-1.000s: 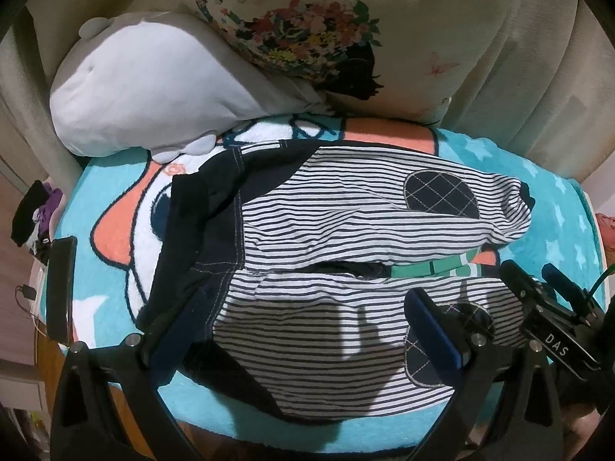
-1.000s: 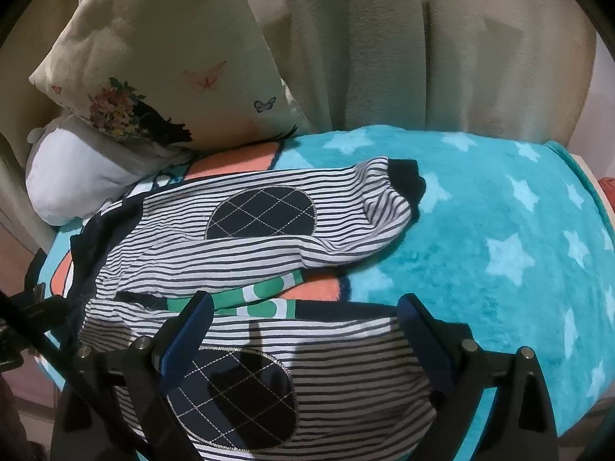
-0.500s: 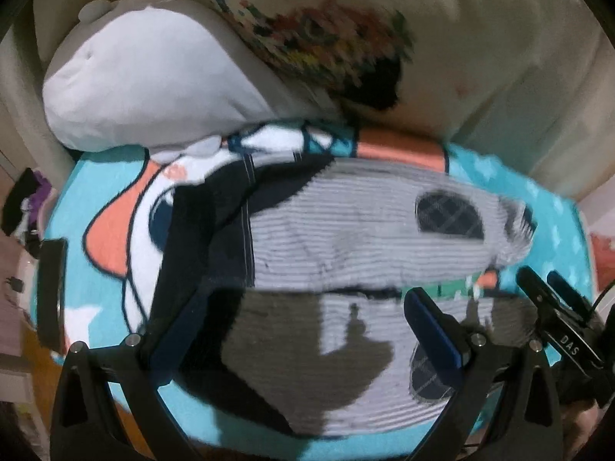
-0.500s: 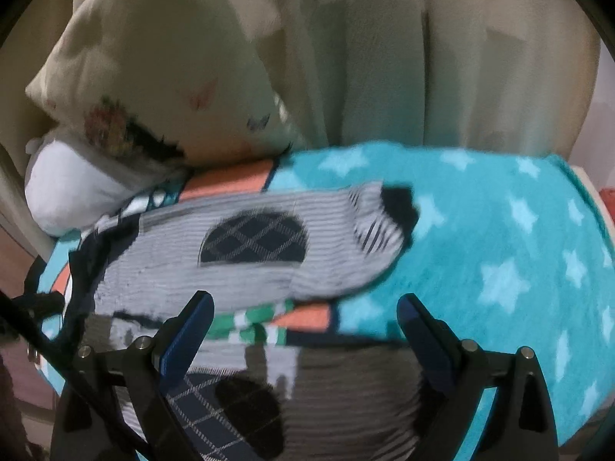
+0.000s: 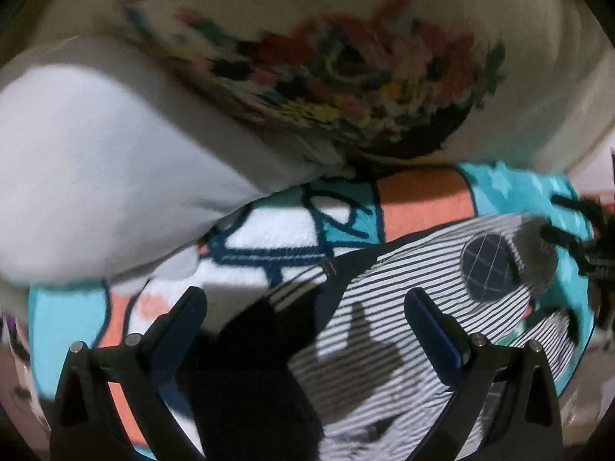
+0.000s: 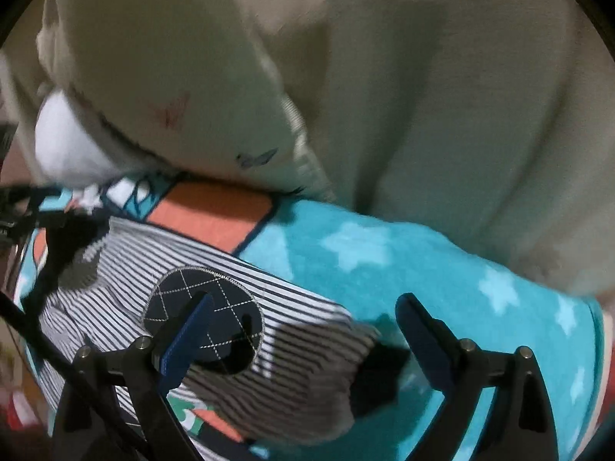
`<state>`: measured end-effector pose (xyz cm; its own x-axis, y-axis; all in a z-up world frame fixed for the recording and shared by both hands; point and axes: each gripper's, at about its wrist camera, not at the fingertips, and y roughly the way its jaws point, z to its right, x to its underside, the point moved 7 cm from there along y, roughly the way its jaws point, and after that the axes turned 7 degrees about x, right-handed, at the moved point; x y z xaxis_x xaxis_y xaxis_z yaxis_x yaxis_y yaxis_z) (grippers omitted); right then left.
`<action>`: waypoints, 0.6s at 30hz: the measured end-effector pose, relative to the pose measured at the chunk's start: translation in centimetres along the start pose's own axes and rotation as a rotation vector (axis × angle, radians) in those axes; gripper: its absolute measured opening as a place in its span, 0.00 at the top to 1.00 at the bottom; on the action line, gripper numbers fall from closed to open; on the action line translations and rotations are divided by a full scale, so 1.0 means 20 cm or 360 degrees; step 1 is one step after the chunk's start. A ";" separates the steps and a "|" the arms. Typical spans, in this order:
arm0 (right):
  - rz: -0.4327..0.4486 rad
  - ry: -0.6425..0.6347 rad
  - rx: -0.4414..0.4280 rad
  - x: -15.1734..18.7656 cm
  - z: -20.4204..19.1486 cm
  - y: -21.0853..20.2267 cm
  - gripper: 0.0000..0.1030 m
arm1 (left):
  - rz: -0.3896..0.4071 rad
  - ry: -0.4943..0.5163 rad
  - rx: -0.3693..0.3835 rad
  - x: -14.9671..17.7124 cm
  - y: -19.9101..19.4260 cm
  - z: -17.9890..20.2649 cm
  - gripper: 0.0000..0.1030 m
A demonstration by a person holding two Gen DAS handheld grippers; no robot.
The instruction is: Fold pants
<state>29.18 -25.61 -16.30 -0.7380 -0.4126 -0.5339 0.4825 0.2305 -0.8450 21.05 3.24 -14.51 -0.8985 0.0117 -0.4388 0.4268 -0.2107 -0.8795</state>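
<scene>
Striped navy-and-white pants (image 5: 403,307) with quilted knee patches lie, seemingly flat, on a turquoise star-print blanket (image 6: 442,269); left gripper (image 5: 303,307) and right gripper (image 6: 303,315) gape wide, empty.

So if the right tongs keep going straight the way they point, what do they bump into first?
Probably the striped pants: the open right tongs point at the far leg's end, near its dark cuff, with the teal blanket just beyond. Blur makes depth uncertain.

Left wrist view looked down close over pants (image 5: 403,299) waist. Right wrist view, close over cuff. Shared: blanket (image 6: 442,269), pillow (image 5: 346,57).
</scene>
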 end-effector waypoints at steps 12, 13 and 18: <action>-0.0211 -0.0306 -0.0094 0.02 -0.17 0.34 0.22 | -0.0333 0.0212 0.0010 0.06 0.31 -0.05 0.45; -0.0214 -0.0303 -0.0120 0.03 -0.18 0.33 0.28 | -0.0314 0.0223 0.0010 0.06 0.29 -0.04 0.63; -0.0277 -0.0188 -0.0310 0.03 -0.22 0.27 0.94 | -0.0278 0.0239 0.0049 0.06 0.23 0.02 0.95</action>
<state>29.21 -20.67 -21.38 -0.7363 -0.5579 -0.3830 0.2452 0.3076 -0.9194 21.78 1.96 -19.00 -0.9320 0.1957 -0.3051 0.2608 -0.2224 -0.9394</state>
